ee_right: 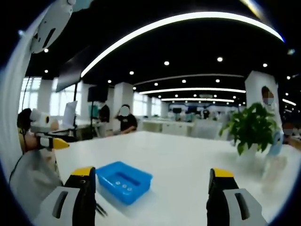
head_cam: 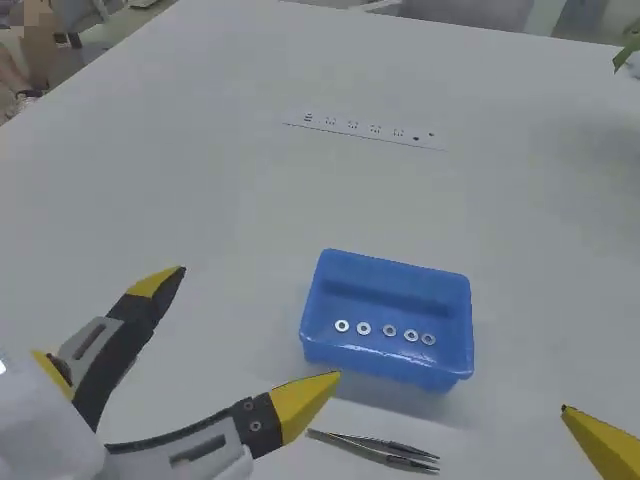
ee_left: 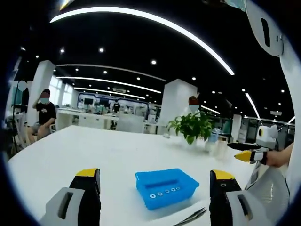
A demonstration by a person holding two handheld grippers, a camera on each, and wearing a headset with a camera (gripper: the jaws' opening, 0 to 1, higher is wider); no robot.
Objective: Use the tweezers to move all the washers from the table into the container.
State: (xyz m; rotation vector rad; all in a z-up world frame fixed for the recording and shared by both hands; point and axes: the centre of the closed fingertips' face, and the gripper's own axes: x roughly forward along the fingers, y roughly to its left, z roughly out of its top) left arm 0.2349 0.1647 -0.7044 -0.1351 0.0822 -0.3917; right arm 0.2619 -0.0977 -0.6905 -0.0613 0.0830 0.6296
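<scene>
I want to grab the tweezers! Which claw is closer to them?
Left. The left claw has one yellow tip right beside the joined end of the tweezers. The right claw is farther off on their other side, past the points.

The container (head_cam: 388, 290) is blue, its washers (head_cam: 386, 331) silver. Beside the yellow fingertips (head_cam: 305, 392) of the left gripper (head_cam: 240, 332), the tweezers (head_cam: 375, 447) are grey.

In the head view the container (head_cam: 388, 318) sits on the table (head_cam: 200, 180), just right of centre in the lower half. Five washers (head_cam: 386, 331) lie in a row inside it. The tweezers (head_cam: 375, 447) lie on the table just below it, near the bottom edge. The left gripper (head_cam: 245, 332) is at lower left.
</scene>
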